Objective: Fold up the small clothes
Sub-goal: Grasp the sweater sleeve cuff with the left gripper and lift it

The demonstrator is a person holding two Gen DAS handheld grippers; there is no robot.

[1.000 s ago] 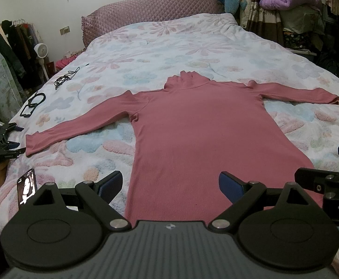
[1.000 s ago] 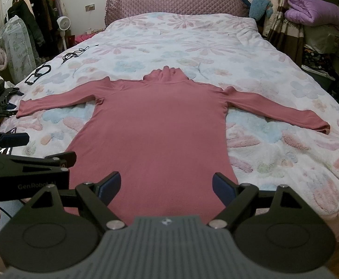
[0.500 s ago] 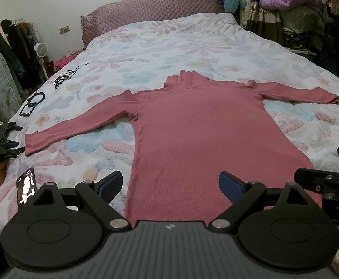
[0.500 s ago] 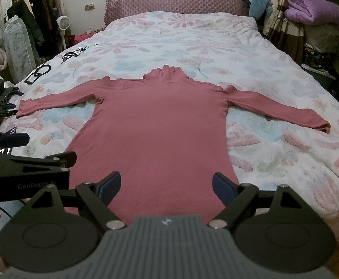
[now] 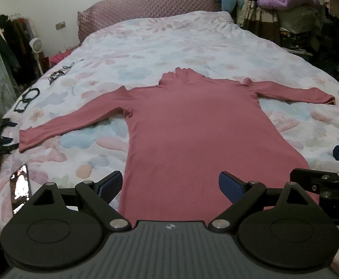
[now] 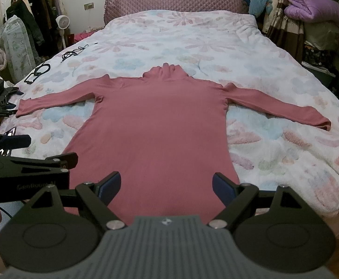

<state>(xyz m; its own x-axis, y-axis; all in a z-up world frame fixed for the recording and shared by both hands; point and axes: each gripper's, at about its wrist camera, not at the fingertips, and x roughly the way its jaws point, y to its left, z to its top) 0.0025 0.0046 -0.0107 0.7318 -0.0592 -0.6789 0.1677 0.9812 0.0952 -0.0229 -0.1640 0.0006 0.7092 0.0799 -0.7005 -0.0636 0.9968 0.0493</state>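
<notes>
Left wrist view shows the pink turtleneck (image 5: 192,134) spread flat on the floral bed (image 5: 169,51), sleeves out, hem nearest; the left gripper (image 5: 170,183) hangs above the hem, jaws spread and empty; the right gripper (image 6: 166,182) likewise, released; folding not yet begun; a pinch could snag the fluffy blanket beneath, or uneven lifts could skew the fold

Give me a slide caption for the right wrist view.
Open right gripper hovers at the hem of a pink turtleneck spread flat on a floral bedspread.
</notes>
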